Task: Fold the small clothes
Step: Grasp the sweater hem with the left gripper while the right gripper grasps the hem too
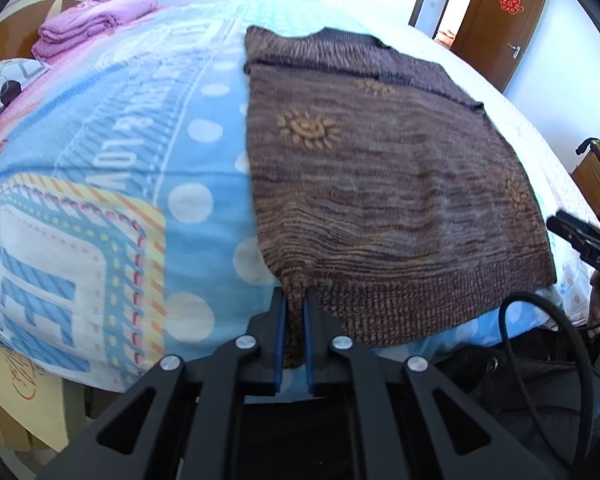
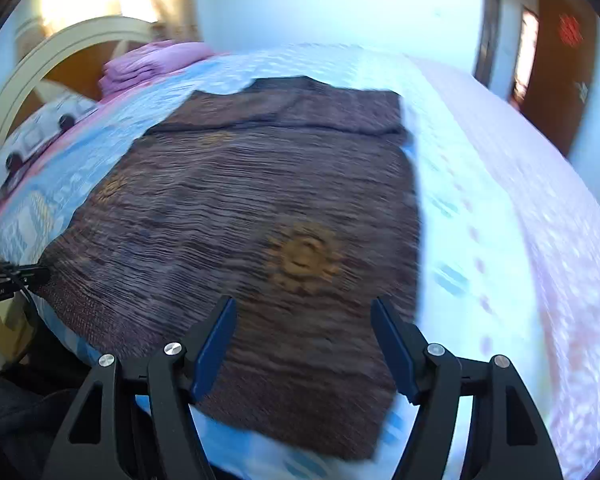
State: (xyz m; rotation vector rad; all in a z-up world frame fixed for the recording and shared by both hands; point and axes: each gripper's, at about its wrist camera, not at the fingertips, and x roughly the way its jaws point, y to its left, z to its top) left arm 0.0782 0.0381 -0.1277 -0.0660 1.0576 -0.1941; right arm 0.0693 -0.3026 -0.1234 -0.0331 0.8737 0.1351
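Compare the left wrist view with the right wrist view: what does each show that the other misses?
Only the left wrist view shows the left gripper pinching the brown sweater at its near hem corner, and a door handle. Only the right wrist view shows the right gripper open above the hem, and the curved headboard. Both show the sweater lying flat on the blue bedspread and folded purple cloth.

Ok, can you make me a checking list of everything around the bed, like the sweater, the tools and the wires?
Surface: bed with blue patterned cover.
Job's things: brown sweater lies flat, sleeves folded across its top.
Clutter: folded purple clothes by the headboard.
Grippers: left tool shut on the sweater's hem corner; right tool open above the hem, holding nothing.
Cables: black cable loops at the bed's edge.
Surroundings: brown door with a red decoration; cardboard box beside the bed.
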